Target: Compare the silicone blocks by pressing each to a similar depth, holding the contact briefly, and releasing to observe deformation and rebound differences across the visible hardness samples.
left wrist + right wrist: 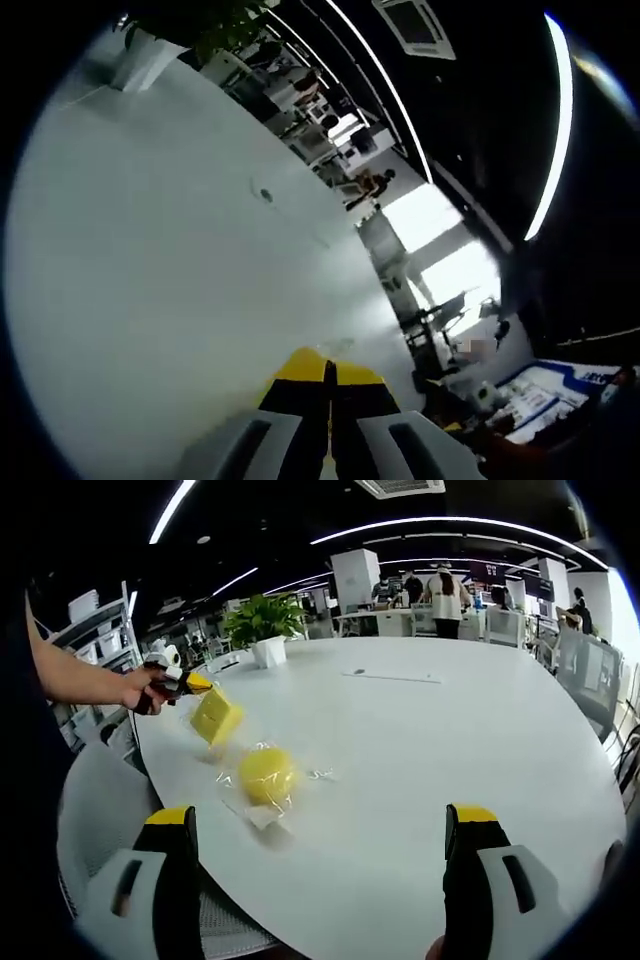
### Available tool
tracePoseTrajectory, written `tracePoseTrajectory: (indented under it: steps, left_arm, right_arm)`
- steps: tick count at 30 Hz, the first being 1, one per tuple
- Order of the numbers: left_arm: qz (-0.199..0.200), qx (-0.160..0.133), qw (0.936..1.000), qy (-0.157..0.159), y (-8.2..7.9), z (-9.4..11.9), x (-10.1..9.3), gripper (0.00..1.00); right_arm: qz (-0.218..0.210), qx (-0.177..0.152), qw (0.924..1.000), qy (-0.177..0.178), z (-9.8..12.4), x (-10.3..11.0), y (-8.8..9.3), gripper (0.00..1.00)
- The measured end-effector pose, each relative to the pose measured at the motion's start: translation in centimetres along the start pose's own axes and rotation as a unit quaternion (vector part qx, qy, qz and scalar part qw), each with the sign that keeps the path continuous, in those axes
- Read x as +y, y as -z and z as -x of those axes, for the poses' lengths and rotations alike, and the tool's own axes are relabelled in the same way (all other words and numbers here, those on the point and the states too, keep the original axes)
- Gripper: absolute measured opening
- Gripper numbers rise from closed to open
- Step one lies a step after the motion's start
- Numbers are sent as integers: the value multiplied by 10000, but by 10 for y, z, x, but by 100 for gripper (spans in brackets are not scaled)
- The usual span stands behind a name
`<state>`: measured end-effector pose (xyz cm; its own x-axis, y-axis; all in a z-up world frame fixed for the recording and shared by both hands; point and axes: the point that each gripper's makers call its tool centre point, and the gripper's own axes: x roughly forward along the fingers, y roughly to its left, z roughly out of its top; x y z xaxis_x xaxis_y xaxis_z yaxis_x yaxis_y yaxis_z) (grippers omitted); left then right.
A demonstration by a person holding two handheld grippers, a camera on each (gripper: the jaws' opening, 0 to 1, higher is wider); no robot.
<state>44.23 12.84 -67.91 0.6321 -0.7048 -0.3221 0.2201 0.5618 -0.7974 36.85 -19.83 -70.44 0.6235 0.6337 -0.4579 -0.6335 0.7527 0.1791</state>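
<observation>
A round yellow silicone block (267, 773) in a clear wrapper lies on the white table (430, 730), just ahead of my open right gripper (320, 818), between its jaws' lines and apart from them. Further left, a person's hand holds my left gripper (190, 683), whose yellow tips pinch the clear wrapper of a square yellow block (216, 716) that hangs tilted over the table edge. In the left gripper view, my left gripper (328, 378) has its jaws pressed together above the table (180, 280); the wrapper between them is hidden.
A potted plant (265, 620) stands at the table's far side, seen also as the plant (200, 25). A grey chair (95, 800) sits by the near left edge. Several people (440, 590) stand among desks behind. Shelving (95, 630) is at the left.
</observation>
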Motion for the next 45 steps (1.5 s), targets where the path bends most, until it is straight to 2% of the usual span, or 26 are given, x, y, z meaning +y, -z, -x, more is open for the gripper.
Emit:
tracePoseTrajectory:
  steps: [7, 13, 15, 18, 24, 31, 41, 45]
  left_arm:
    - [-347, -45, 9993, 133, -12, -2, -21, 0]
    - [-592, -210, 9974, 359, -31, 1, -47, 0]
    - [-1040, -305, 9928, 509, -38, 3, -59, 0]
    - [-1159, -272, 9912, 586, -44, 6, -73, 0]
    - [-1360, -431, 9865, 803, -64, 16, -103, 0]
    - [-1679, -622, 9787, 1004, -85, 28, -142, 0]
    - [-2157, -821, 9634, 1363, -116, 45, -203, 0]
    - [-2308, -845, 9570, 1540, -119, 50, -225, 0]
  right_arm:
    - [17, -91, 10000, -12, 2, -1, -7, 97]
    - [59, -153, 9999, -16, 3, 1, -14, 97]
    - [99, -164, 9998, -40, 3, 1, -16, 97]
    - [164, -175, 9997, -64, 3, 3, -21, 97]
    - [234, -271, 9993, -99, 5, 3, -34, 97]
    - [433, -417, 9982, -86, 10, 2, -61, 97]
    - [681, -765, 9942, -343, 10, 16, -109, 96]
    - [705, -919, 9923, -435, 11, 24, -125, 96]
